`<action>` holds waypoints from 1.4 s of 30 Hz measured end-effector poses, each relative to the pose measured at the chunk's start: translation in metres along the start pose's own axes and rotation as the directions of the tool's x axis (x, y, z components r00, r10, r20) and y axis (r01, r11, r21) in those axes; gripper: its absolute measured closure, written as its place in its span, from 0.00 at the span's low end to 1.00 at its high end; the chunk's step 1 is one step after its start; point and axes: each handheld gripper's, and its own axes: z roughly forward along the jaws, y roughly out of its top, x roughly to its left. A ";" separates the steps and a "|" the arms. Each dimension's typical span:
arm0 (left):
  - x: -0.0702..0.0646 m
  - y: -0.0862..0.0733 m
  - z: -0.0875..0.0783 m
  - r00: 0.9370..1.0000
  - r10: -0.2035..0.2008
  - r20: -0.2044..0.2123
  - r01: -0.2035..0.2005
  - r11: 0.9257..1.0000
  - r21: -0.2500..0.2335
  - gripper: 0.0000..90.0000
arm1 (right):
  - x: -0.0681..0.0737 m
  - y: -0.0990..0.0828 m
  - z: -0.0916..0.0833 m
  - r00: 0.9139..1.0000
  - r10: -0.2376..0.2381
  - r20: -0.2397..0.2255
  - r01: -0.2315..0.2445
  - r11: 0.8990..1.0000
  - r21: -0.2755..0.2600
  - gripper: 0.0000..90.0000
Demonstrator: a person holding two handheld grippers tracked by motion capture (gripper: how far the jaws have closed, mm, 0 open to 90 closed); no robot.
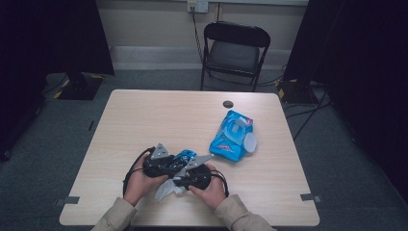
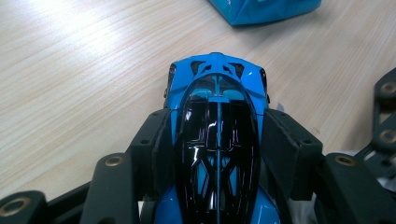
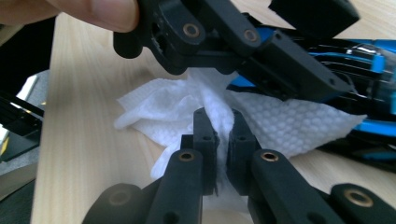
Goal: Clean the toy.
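Observation:
A blue toy car (image 2: 217,93) with a glossy black roof sits between the two jaws of my left gripper (image 2: 217,135), whose pads press on both of its sides. From above, the car (image 1: 183,158) shows between the two hands, with the left gripper (image 1: 166,166) on its left. My right gripper (image 3: 219,123) is shut on a white wet wipe (image 3: 280,123), pinching a fold of it just below the car (image 3: 369,70). In the high view the wipe (image 1: 166,190) hangs toward the table's front edge beside the right gripper (image 1: 185,178).
A blue pack of wet wipes (image 1: 232,135) with its white lid flipped open lies on the wooden table (image 1: 159,115) at the right of centre. A small dark disc (image 1: 228,104) lies near the far edge. A black folding chair (image 1: 233,53) stands behind the table.

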 end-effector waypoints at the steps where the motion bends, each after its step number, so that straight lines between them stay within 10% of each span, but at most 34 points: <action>1: 0.000 0.000 0.000 1.000 -0.002 0.000 0.002 1.000 0.000 0.49 | 0.000 0.001 0.002 1.000 -0.004 0.003 0.004 1.000 0.005 0.95; 42: -0.001 0.000 0.000 1.000 0.002 -0.007 -0.002 1.000 0.003 0.49 | -0.051 -0.012 -0.030 0.982 0.089 0.166 -0.091 0.996 0.000 0.95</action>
